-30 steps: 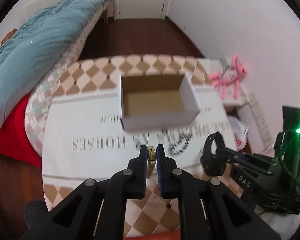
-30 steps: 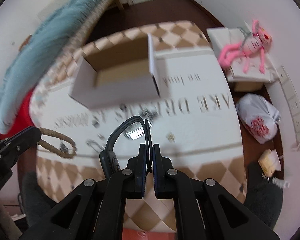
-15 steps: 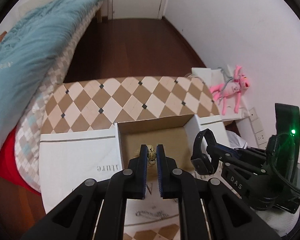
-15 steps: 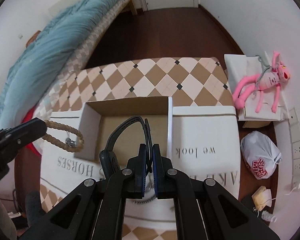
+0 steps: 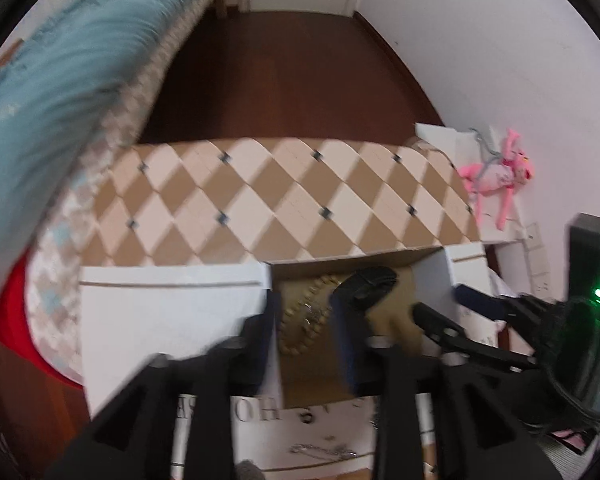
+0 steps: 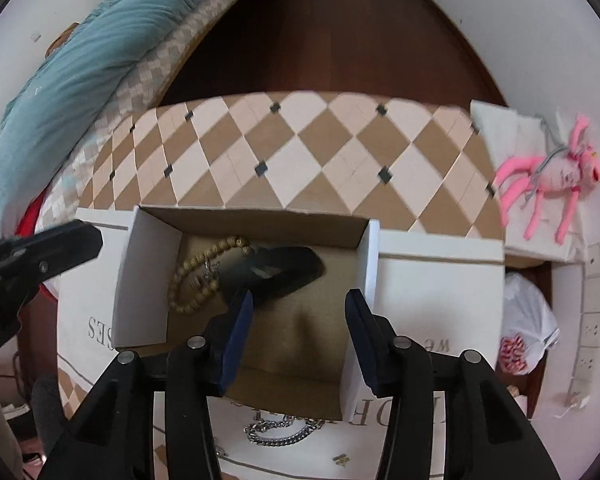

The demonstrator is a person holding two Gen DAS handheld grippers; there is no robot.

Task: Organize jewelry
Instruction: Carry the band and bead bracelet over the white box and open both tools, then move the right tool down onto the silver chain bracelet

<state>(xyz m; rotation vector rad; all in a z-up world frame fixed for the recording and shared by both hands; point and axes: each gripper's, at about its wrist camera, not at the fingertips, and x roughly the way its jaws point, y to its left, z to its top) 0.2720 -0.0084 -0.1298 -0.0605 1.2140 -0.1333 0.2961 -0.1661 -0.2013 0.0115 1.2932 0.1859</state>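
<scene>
Box [image 6: 148, 276]: cardboard, walls white and matt outside, raw brown inside, floor dull and fibrous.
Beads [image 6: 188, 280]: tan, wood-like, matt with a faint sheen.
Band [image 6: 276, 272]: black, smooth, rubbery or plastic; soft highlight on top.
Chain [image 6: 284, 432]: silver metal links, bright and glossy, on the cloth [image 6: 440, 272], which is white printed fabric, matt.
Tabletop [image 6: 300, 148]: tan and cream diamond pattern, smooth, low gloss.
Gripper fingers [image 6: 236, 340]: black moulded plastic, semi-matt, metal pins; inner pads dark blue, dull.
Floor [image 6: 340, 48]: dark wood, polished.
Quilt [image 6: 80, 64]: teal cloth, soft, matt.
Toy [image 6: 548, 184]: pink plush.
Bag [image 6: 528, 328]: thin white plastic, crinkled, shiny.
</scene>
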